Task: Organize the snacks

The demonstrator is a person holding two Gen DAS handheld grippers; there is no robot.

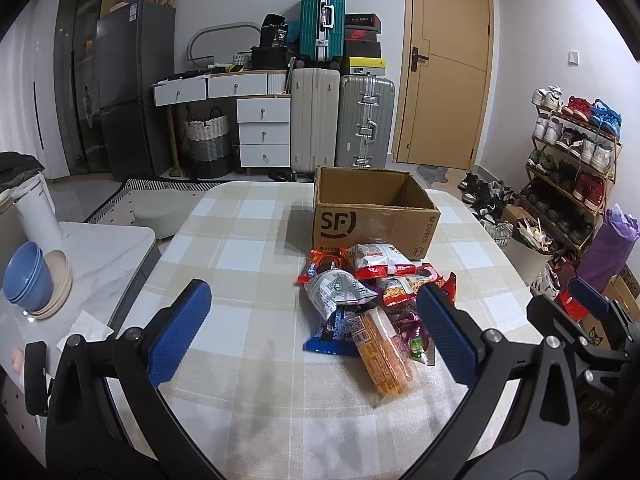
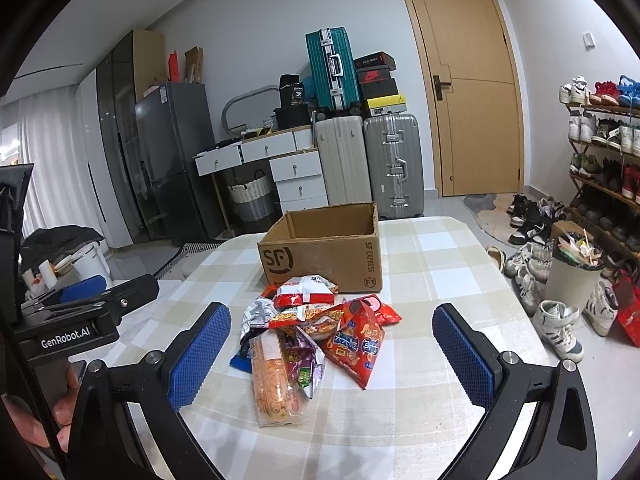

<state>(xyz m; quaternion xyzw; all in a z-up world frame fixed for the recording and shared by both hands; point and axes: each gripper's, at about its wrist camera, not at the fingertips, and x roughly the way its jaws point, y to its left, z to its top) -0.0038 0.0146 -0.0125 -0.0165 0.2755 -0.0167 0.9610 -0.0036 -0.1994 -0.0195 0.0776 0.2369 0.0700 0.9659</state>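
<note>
A heap of snack packets (image 1: pixel 372 304) (image 2: pixel 312 332) lies on the checked tablecloth, just in front of an open, empty-looking cardboard box (image 1: pixel 372 208) (image 2: pixel 324 248) marked SF. A long orange packet (image 1: pixel 380 356) (image 2: pixel 272 380) is nearest, with a red bag (image 2: pixel 356 344), a silver bag (image 1: pixel 336 288) and a blue packet (image 1: pixel 332 336) around it. My left gripper (image 1: pixel 316 328) is open, left of and short of the heap. My right gripper (image 2: pixel 332 352) is open too, its blue pads straddling the heap from the near side. Neither holds anything.
The table (image 1: pixel 248 240) ends at a rounded edge on the right, with a bin (image 2: pixel 572 276) and shoes on the floor beyond. Blue bowls (image 1: pixel 28 280) stand on a marble counter at left. Suitcases (image 1: pixel 344 124) and a drawer unit stand behind.
</note>
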